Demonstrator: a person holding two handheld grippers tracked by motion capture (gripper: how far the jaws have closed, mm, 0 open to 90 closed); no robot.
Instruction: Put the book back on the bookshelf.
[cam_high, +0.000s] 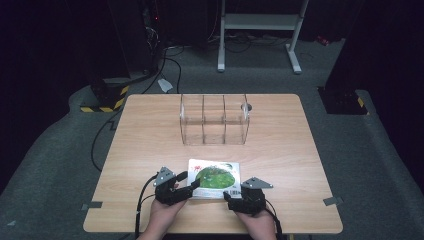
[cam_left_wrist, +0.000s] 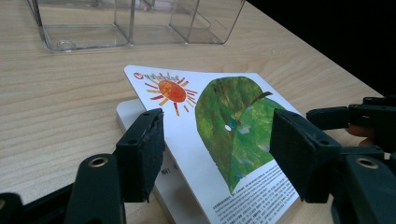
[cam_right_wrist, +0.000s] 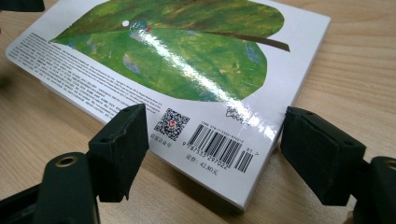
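Note:
A board book (cam_high: 215, 175) with a green leaf and a sun on its cover lies flat near the table's front edge. Its barcode corner (cam_right_wrist: 219, 147) faces the right gripper. My left gripper (cam_high: 189, 182) is at the book's left edge, open, with its jaws on either side of the cover (cam_left_wrist: 233, 112), which sits slightly off the white pages (cam_left_wrist: 133, 109) beneath. My right gripper (cam_high: 231, 196) is at the book's near right corner, open, and its jaws straddle that corner (cam_right_wrist: 187, 51) without closing. It is also seen as the right gripper (cam_left_wrist: 355, 116) in the left gripper view.
A clear plastic organizer (cam_high: 214, 120) with three compartments stands upright on the wooden table (cam_high: 150, 145) beyond the book, also seen as the organizer (cam_left_wrist: 116, 23). Dark floor, cables and a white frame (cam_high: 260, 22) lie past the table's far edge.

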